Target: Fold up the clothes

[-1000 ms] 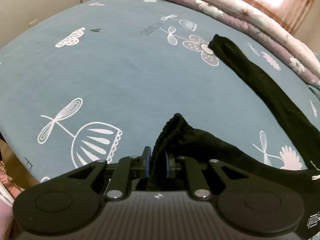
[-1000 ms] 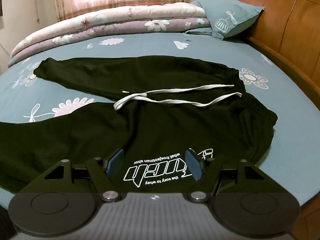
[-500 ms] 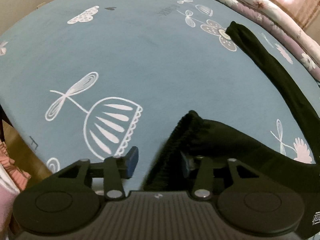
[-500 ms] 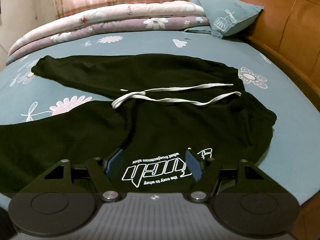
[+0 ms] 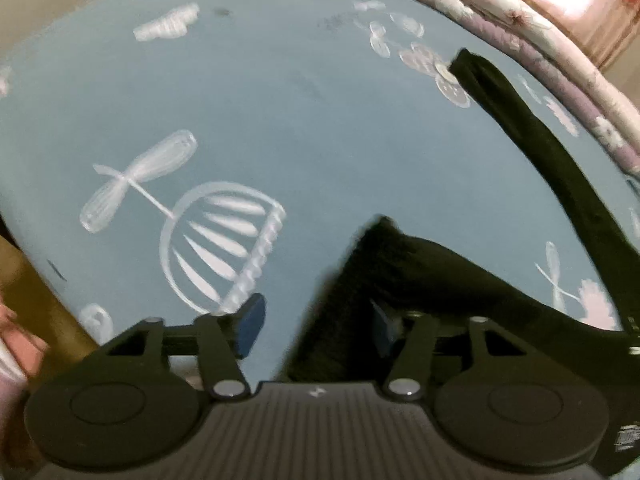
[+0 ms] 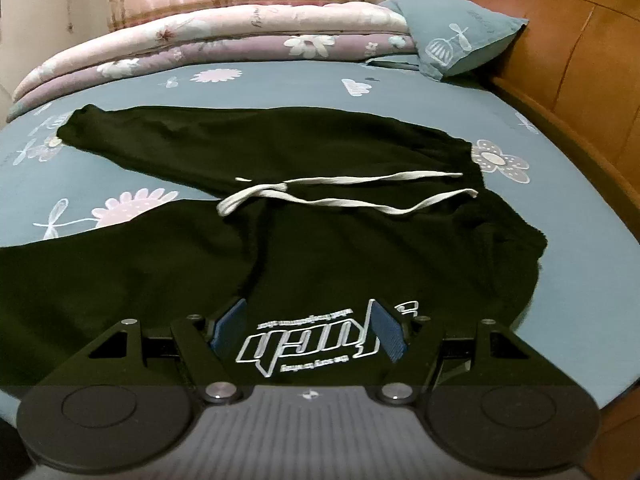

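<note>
Left gripper, clamped on the cuff a second ago, is now opening; cuff lying loose between the fingers, toward 3 o'clock. Right gripper is standing apart over the pants, unchanged. Only the right view is showing drawstring and pillow.

our left wrist view looks steeply down past the left gripper, close over the blue sheet. our right wrist view looks less steeply past the right gripper toward the headboard. both share the black trousers and folded quilt.
</note>
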Demonstrator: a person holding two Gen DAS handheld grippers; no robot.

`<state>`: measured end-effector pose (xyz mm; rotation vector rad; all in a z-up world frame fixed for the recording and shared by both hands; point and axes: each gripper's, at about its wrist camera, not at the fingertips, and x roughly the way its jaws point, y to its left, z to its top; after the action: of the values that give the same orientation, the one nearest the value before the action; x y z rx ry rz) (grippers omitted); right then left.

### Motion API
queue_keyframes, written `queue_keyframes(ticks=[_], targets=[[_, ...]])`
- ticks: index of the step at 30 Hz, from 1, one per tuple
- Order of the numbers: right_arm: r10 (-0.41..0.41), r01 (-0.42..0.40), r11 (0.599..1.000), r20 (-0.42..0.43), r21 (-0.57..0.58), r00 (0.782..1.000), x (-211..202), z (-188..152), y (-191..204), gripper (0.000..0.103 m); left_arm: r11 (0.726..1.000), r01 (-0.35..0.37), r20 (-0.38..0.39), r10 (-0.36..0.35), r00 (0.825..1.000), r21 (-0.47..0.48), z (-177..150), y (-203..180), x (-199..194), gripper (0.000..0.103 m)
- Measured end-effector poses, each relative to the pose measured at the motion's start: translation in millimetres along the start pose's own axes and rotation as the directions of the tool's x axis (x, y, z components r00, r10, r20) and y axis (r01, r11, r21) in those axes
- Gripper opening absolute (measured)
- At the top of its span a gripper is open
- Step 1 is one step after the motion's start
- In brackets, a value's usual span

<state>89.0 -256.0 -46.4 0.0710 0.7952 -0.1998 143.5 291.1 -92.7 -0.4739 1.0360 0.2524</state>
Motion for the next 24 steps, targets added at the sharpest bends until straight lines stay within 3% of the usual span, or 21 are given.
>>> queue_keyframes(ticks=[4,10,19,24], targets=[[-0.046,0.046,0.998,0.0,0.038,0.999,0.4,1.8,-17.9,0.074,0.999,0.035,-0.043,-0.035,0.998,0.001,-8.7,-1.3,16.4,0.061],[-0.083,0.082,0.994,0.01,0.079,0.997,-3.7,1.5,-37.5,0.075,0.997,0.069,-0.041,-0.07,0.997,-0.02,-17.5,-0.9,18.4,0.068],[-0.047,0.047,0.998,0.004,0.053,0.999,-0.6,-1.3,-25.3,0.075,0.984,0.14,-0.049,-0.146,0.988,-0.11,-37.5,12.8,7.4,0.068],[-0.033,0.033,0.999,0.007,0.04,0.999,-1.4,0.1,-18.3,0.075,0.969,0.2,-0.008,-0.203,0.979,-0.148,-46.6,17.6,6.6,0.067]])
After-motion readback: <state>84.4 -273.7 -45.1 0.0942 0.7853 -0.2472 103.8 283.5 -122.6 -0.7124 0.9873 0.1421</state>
